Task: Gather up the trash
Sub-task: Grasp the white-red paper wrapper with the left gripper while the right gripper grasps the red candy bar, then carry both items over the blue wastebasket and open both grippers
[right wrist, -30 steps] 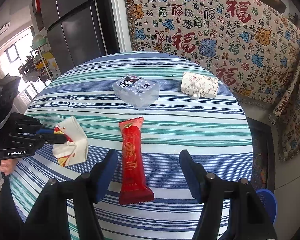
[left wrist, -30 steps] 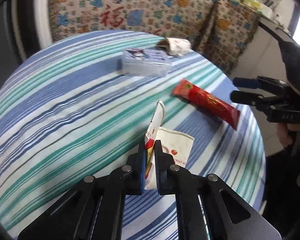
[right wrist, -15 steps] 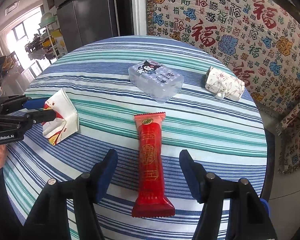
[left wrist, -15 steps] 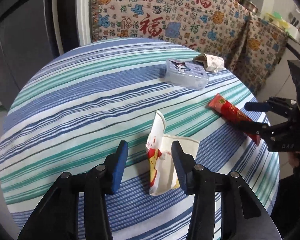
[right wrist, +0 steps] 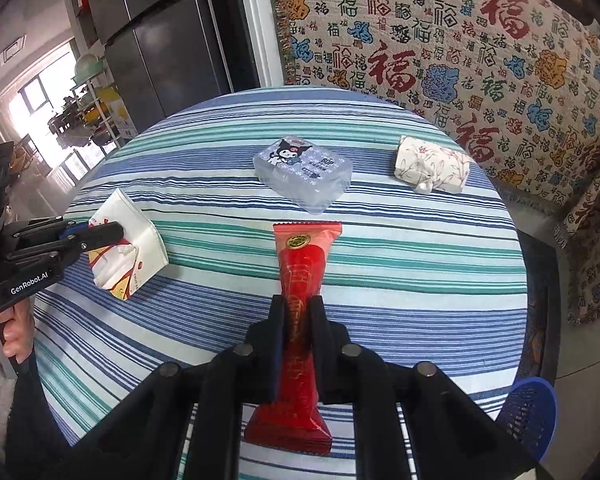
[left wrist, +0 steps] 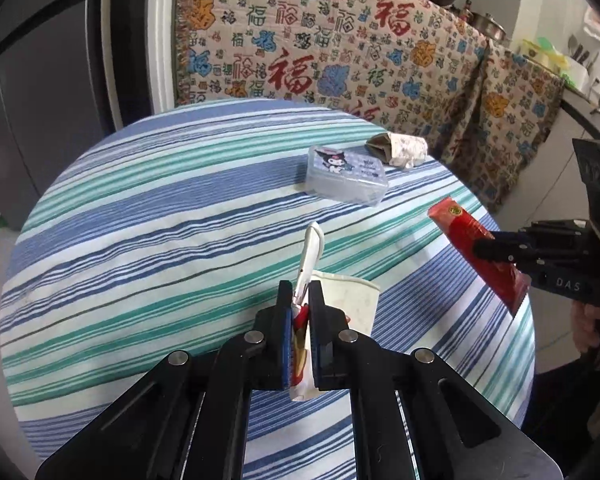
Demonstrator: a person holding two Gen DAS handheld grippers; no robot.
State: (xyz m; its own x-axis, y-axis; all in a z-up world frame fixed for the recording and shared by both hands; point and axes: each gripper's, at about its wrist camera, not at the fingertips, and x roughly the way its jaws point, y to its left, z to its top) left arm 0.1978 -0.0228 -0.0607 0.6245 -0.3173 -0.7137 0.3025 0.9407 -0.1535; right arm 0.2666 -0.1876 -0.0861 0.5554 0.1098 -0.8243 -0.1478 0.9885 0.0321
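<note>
Paper wrapper (left wrist: 342, 304), white with red print, is pinched upright in my left hand-held gripper (left wrist: 300, 300), whose fingers are clenched on its folded edge; its lower part rests on the near side of the surface (left wrist: 140, 240). From the right wrist view the same wrapper (right wrist: 128, 248) lies at the left edge of the round striped surface (right wrist: 420, 280), with my left hand-held gripper (right wrist: 108, 234) clamped on its near-left corner.

My right hand-held gripper (right wrist: 298, 308) is clenched on the red snack packet (right wrist: 302, 276), gripping it around its middle; the packet lies lengthwise on the near centre of the surface, its far end pointing away from me. In the left wrist view that packet (left wrist: 464, 236) sits at the right edge of the surface, tilted, with my right hand-held gripper (left wrist: 484, 246) closed on it.

Farther out, a clear plastic box (right wrist: 303, 172) with a cartoon figure on its lid stands at mid-surface, just beyond the packet's far end. To its right, near the far-right rim, lies a floral paper bundle (right wrist: 432, 168). Behind the surface hangs a patterned blanket (right wrist: 460, 40), and a dark refrigerator (right wrist: 160, 40) stands far left. A blue mesh basket (right wrist: 532, 412) shows below the near-right rim.
</note>
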